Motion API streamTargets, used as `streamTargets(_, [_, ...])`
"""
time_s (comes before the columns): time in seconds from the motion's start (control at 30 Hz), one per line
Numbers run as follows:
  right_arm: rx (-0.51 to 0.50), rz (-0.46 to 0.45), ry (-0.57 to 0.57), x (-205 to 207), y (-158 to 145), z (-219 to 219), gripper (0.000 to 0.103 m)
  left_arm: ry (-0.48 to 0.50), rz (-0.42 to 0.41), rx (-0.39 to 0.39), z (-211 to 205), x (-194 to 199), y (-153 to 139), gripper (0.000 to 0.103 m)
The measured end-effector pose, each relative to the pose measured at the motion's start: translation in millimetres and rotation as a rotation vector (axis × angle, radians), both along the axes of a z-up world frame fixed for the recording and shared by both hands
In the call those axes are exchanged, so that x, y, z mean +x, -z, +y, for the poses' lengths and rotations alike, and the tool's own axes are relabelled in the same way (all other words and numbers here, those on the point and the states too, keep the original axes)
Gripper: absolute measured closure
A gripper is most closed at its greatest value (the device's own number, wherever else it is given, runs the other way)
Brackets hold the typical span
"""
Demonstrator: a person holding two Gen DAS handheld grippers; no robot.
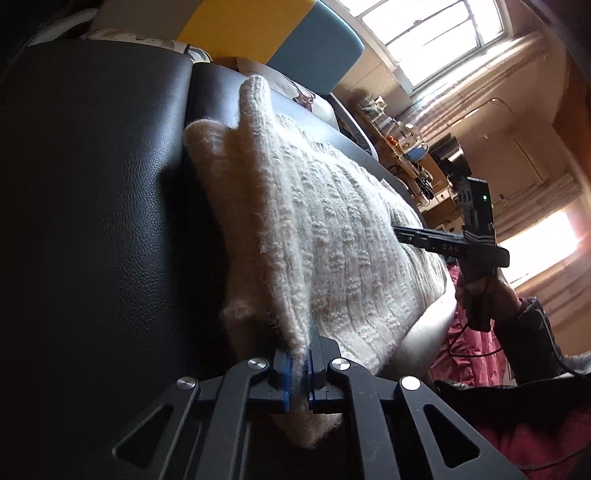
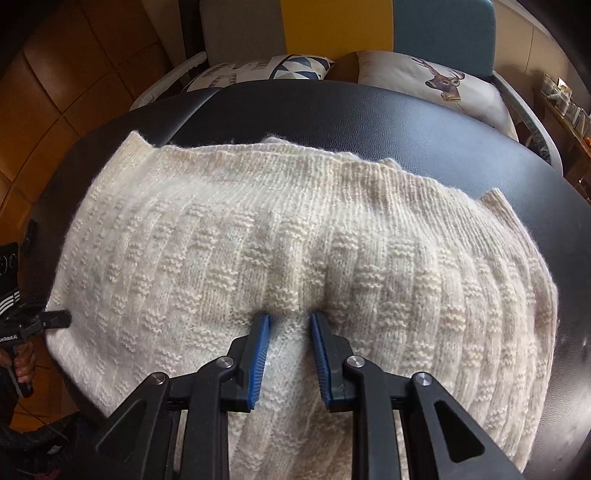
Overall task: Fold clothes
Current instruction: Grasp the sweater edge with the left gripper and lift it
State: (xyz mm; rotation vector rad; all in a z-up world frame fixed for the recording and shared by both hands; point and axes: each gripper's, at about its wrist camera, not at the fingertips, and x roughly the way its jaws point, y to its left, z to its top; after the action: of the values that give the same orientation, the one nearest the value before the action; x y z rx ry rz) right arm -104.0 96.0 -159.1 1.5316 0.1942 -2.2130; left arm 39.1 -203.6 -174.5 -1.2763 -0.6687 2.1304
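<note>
Daylight enters through the window [image 1: 436,33] at upper right of the left wrist view, overexposed to white; a second blown-out patch lies at the far right edge. The black leather surface [image 1: 92,206] is underexposed on the left, with a deep shadow beside the cream sweater [image 1: 332,236]. In the right wrist view the sweater is evenly lit and sharp. Both views show strong fisheye curvature and dark vignetted corners.
</note>
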Motion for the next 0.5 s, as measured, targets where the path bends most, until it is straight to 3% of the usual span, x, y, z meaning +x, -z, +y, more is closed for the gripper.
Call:
streamTargets(0.07, [0.007,0.005,0.002,0.9,-0.4,-1.6,0.081,-0.006,0.002,0.015,-4.5,-6.2,-4.9,0.091])
streamTargets(0.13, [-0.001,0.011,0.009,2.5,-0.4,-0.5,0.081,-0.017,0.005,0.040,-11.3,-16.3,-10.9,0.080])
streamTargets(0.27, [-0.023,0.018,0.024,5.3,-0.5,4.1,0.080,-0.057,0.021,0.066,-24.2,-42.4,-20.3,0.073])
streamTargets(0.3, [-0.023,0.023,0.022,7.4,-0.8,5.8,0.080,-0.060,0.017,0.067,-25.6,-50.8,-20.1,0.065])
streamTargets(0.5, [-0.045,0.032,0.021,11.6,-0.5,11.9,0.080,-0.055,-0.007,0.069,-26.3,-98.0,-18.0,0.065])
